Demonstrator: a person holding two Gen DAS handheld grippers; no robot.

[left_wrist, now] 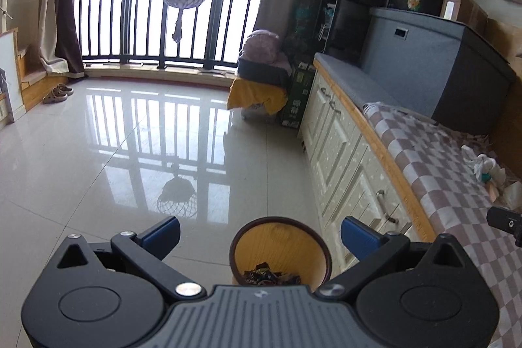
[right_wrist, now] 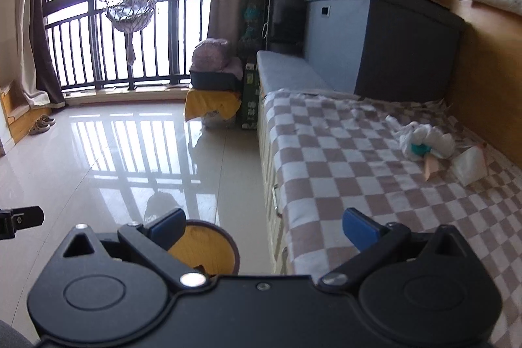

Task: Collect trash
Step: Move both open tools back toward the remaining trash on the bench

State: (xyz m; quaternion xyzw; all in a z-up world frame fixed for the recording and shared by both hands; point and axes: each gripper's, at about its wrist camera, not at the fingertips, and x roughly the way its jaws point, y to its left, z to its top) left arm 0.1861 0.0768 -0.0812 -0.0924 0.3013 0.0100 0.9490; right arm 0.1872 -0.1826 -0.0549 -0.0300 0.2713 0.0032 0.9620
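Checked blanket (right_wrist: 342,158): covers bench; trash lies on it.
Bin (left_wrist: 280,253): floor, 6 o'clock, part-filled.
Trash (right_wrist: 427,139): crumpled tissues, 2 o'clock from right gripper (right_wrist: 264,230).
Left gripper (left_wrist: 261,234): wide, empty, above bin.
Right gripper: wide, empty.
Advice: approach low, pinch tissue bulk only.

The left hand-held gripper (left_wrist: 260,237) is spread wide, blue-padded fingers (left_wrist: 164,234) far apart and gripping nothing. The right hand-held gripper (right_wrist: 264,229) is equally wide apart and empty. They sit level and side by side, each one's tip showing at the edge of the other's view.
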